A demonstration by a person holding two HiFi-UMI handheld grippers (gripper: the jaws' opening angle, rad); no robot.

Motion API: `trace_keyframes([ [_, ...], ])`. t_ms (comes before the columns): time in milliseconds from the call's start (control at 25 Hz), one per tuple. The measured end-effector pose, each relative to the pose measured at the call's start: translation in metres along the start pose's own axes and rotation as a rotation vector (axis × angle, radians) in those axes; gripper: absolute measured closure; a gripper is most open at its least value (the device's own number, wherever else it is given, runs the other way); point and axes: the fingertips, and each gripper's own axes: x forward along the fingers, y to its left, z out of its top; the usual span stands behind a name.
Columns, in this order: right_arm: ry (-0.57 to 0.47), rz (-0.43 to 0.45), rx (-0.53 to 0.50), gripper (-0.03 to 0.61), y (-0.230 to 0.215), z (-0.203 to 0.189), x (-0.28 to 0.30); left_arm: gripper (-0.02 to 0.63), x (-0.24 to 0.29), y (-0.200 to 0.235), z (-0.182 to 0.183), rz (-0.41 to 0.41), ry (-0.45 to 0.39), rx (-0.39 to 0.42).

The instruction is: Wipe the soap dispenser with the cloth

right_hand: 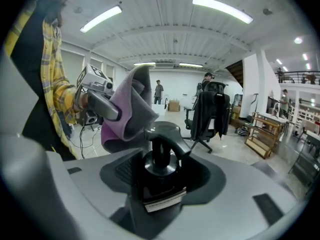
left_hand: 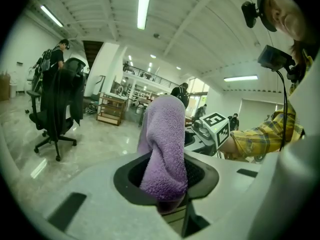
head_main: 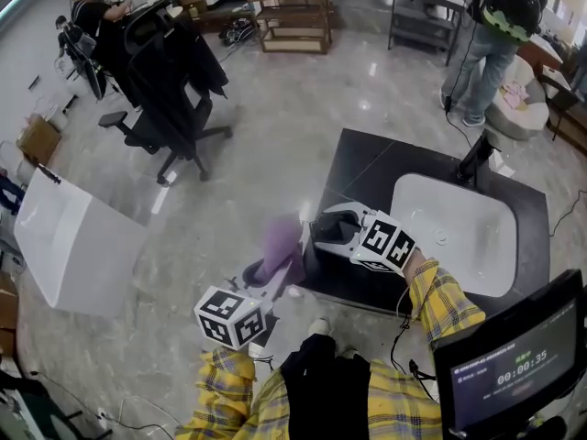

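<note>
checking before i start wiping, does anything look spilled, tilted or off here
Nothing stands out. The soap dispenser sits straight in the right gripper, undamaged, no spill visible; the purple cloth is gripped in the left gripper.

Bright, even light falls from ceiling strip lamps [left_hand: 145, 6]; pale glare patches lie on the glossy floor [head_main: 367, 70]; both gripper views bulge at the edges, with black corners; the purple cloth [head_main: 280, 243] is blurred in the head view; shadows are soft.

Grey floor [head_main: 303, 108] is being lit by ceiling tube lights [right_hand: 220, 9]; wooden shelving [head_main: 293, 12] is being shown beyond the black office chair [head_main: 170, 90], a white basin [head_main: 459, 246] right of it.
</note>
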Motion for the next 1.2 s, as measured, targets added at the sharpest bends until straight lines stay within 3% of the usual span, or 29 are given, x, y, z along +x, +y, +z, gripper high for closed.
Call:
trace_keyframes([
  [240,-0.003,-0.019,-0.003,0.365,0.001,-0.003,-0.001,0.527,0.007,0.000,-0.004,-0.002,0.014,0.006],
  [920,-0.102,-0.528,0.230,0.365,-0.032,-0.004,-0.008,0.527,0.016,-0.003,-0.010,-0.012,0.041,0.015],
  [1200,-0.070,-0.668,0.316,0.365,-0.036,-0.008,-0.013,0.526,0.017,-0.002,-0.016,0.009,0.059,0.003],
])
